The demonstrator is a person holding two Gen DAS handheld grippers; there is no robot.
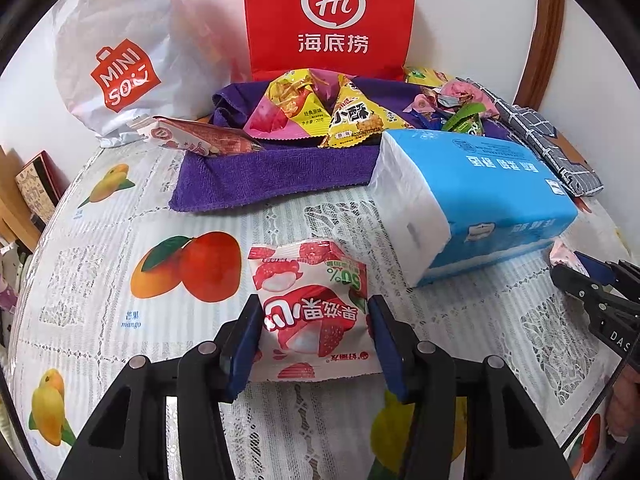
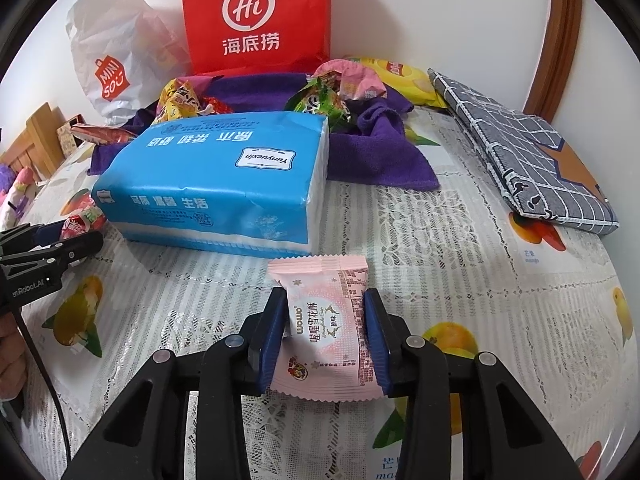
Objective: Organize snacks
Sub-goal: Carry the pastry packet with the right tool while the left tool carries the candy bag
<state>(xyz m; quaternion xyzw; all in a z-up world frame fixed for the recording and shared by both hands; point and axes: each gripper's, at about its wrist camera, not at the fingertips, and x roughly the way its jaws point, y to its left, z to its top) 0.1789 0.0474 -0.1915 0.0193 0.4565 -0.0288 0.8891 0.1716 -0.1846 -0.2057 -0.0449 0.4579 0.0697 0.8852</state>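
Note:
My left gripper (image 1: 314, 312) is shut on a red-and-white lychee snack packet (image 1: 312, 304), held just above the tablecloth. My right gripper (image 2: 325, 308) is shut on a pink snowflake-pastry packet (image 2: 326, 332). Each gripper shows at the edge of the other's view: the right gripper (image 1: 580, 276) and the left gripper (image 2: 76, 240). Several snack packets (image 1: 316, 112) lie piled on a purple towel (image 1: 276, 176) at the back; the pile also shows in the right wrist view (image 2: 320, 96).
A blue tissue pack (image 1: 476, 196) lies between the grippers and the towel (image 2: 376, 148). A red paper bag (image 1: 328, 16) and a white Miniso bag (image 1: 120, 68) stand against the wall. A grey checked cloth pouch (image 2: 528, 148) lies at the right. A fruit-print tablecloth (image 1: 120, 216) covers the table.

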